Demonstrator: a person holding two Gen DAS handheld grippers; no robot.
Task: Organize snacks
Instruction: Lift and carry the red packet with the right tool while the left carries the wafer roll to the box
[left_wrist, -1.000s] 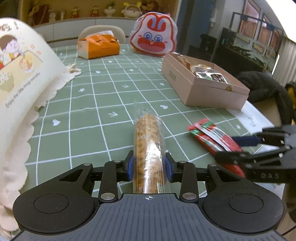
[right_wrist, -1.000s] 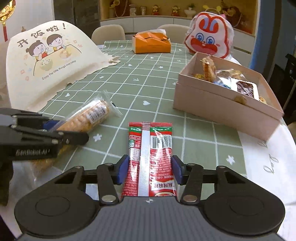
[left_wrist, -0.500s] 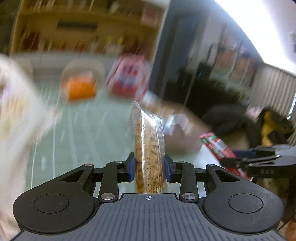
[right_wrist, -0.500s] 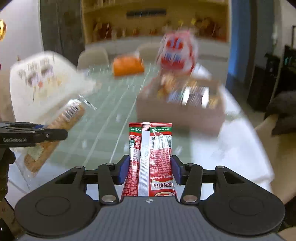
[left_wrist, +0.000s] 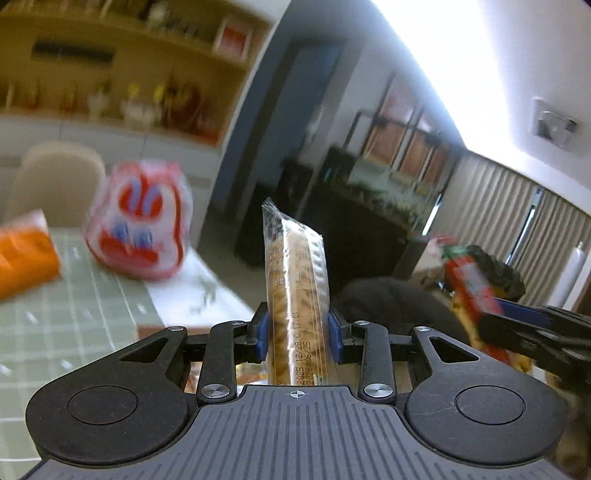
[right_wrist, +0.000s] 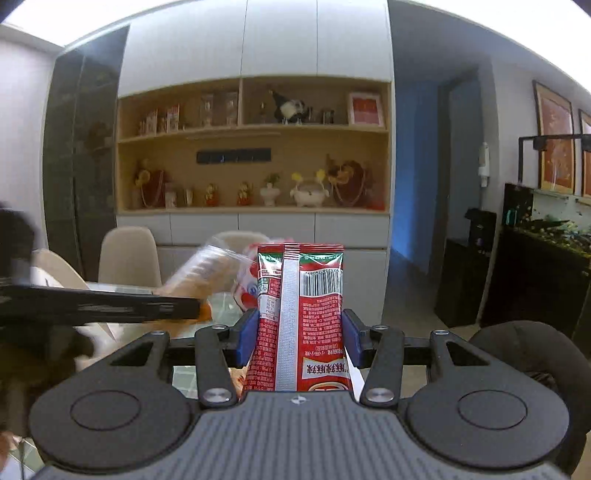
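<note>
A: Where does the biscuit pack (left_wrist: 295, 291) sit?
B: Between the left gripper (left_wrist: 296, 332) pads; the rabbit bag (left_wrist: 138, 221) stands left on the table (left_wrist: 74, 314), beside the tissue box (left_wrist: 22, 258).

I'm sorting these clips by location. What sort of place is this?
Most likely a home dining and living room: a wall shelf of figurines, beige dining chairs at a table with a green grid tablecloth, and a fish tank.
</note>
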